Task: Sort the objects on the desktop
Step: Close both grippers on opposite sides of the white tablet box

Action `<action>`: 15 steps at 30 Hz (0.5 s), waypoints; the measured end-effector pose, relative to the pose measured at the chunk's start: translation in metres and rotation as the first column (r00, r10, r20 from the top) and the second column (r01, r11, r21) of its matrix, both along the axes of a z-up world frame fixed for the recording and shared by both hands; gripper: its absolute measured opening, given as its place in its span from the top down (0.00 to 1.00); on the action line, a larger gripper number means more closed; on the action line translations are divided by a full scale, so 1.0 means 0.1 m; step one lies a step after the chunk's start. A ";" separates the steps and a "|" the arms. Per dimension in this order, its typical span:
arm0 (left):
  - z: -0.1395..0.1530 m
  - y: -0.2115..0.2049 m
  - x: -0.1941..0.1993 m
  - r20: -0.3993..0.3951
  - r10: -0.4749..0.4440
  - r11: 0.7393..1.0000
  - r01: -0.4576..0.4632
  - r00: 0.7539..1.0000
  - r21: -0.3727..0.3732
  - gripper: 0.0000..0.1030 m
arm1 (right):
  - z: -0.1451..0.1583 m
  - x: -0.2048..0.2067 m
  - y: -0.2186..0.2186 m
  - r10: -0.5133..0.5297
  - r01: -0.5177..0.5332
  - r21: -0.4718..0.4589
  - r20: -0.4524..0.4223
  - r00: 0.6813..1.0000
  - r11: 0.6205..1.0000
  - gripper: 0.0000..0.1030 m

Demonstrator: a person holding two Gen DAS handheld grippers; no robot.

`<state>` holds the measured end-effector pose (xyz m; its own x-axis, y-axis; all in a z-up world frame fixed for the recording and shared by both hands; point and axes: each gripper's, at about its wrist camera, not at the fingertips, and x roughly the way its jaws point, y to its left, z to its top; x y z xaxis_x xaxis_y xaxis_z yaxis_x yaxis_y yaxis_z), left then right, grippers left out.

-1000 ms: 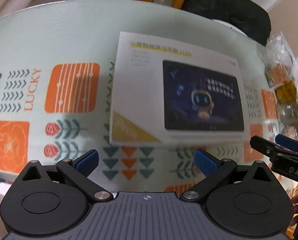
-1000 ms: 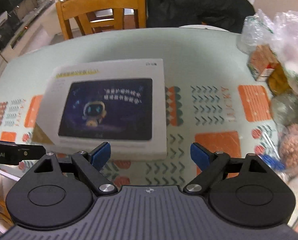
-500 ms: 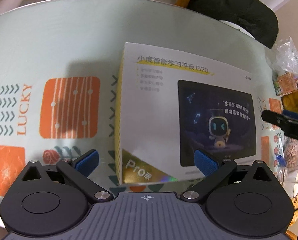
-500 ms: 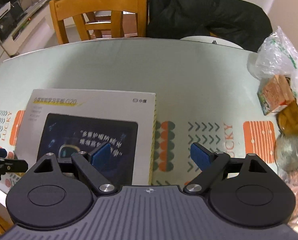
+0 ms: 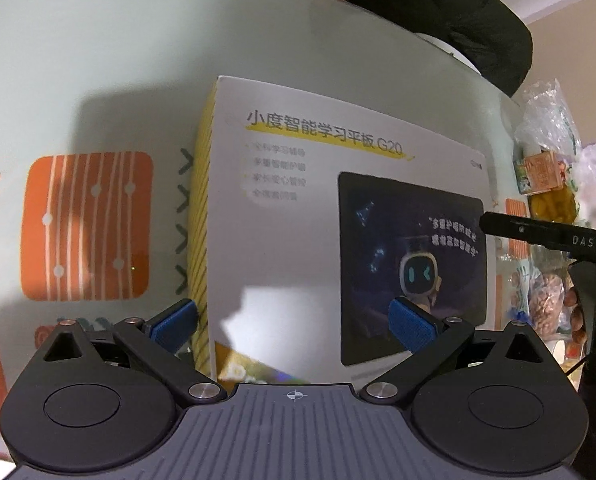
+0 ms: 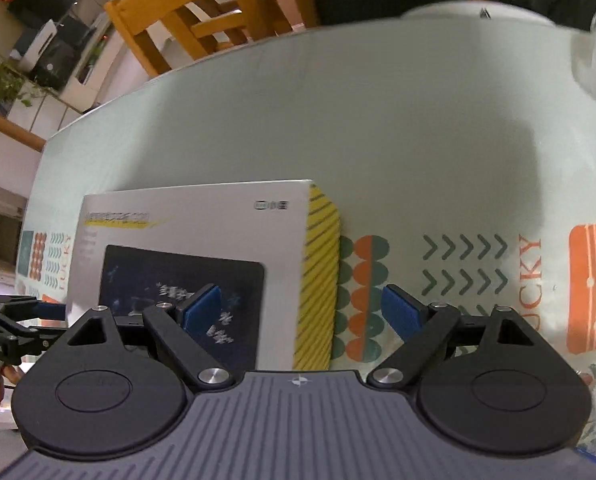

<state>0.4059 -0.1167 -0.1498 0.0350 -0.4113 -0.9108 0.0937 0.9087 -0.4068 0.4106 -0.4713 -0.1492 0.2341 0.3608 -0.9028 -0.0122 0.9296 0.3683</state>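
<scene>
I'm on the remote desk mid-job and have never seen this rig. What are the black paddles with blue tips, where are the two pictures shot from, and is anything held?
No robot arm here: a person holds one two-finger tool in each hand, and each carries a fisheye camera looking along its fingers. The left view shows the left tool; the right view shows the right tool. Both are open, straddling opposite yellow-striped edges of the white tablet box lying on the patterned tablecloth. Nothing is clamped. Bagged snacks sit at the table's right side; a wooden chair stands behind.
</scene>
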 end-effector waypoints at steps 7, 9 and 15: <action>-0.08 -0.01 0.05 -0.010 -0.007 1.000 0.007 1.000 0.003 0.00 | -0.24 0.09 -0.18 0.010 -0.005 0.134 -0.040 0.999 0.991 0.00; -0.11 -0.01 0.06 -0.015 -0.008 1.000 0.008 1.000 0.003 0.00 | -0.30 0.10 -0.23 0.007 0.003 0.182 -0.053 0.999 0.983 0.00; -0.19 -0.01 0.10 -0.029 -0.010 1.000 0.010 1.000 -0.007 0.00 | -0.49 0.12 -0.29 -0.002 0.031 0.311 -0.092 0.996 0.950 0.00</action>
<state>0.4155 -0.1173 -0.1688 0.0046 -0.4178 -0.9085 0.0904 0.9050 -0.4157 0.4224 -0.4999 -0.1979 0.1659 0.6243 -0.7633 0.0488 0.7679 0.6387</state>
